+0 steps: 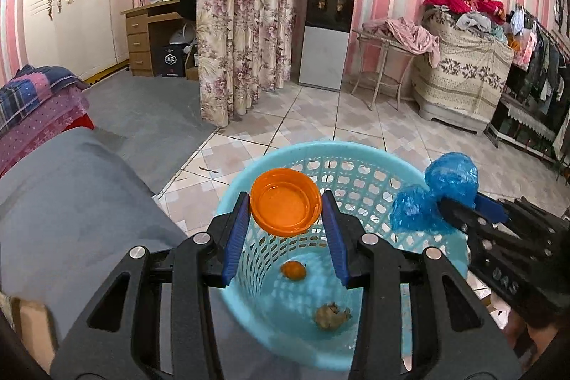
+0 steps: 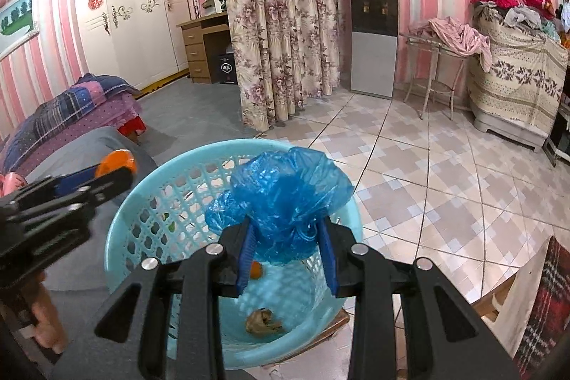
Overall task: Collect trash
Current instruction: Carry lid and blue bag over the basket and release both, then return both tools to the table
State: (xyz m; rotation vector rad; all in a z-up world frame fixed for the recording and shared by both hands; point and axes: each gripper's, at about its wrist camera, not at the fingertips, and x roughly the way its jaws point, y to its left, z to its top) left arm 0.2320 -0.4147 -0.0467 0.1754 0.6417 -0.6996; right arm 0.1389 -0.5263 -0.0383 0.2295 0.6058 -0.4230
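An orange lid (image 1: 286, 201) is clamped between the blue pads of the left gripper (image 1: 286, 202) above a light-blue basket (image 1: 359, 173). A crumpled blue plastic bag (image 1: 433, 196) is held by the right gripper (image 1: 459, 207) over the basket's right rim. An orange scrap (image 1: 294, 270) and a brown wad (image 1: 331, 316) are seen on the basket's bottom.

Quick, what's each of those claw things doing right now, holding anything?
Left gripper: closed on an orange lid, over the blue basket.
Right gripper: closed on a crumpled blue plastic bag, over the same basket.
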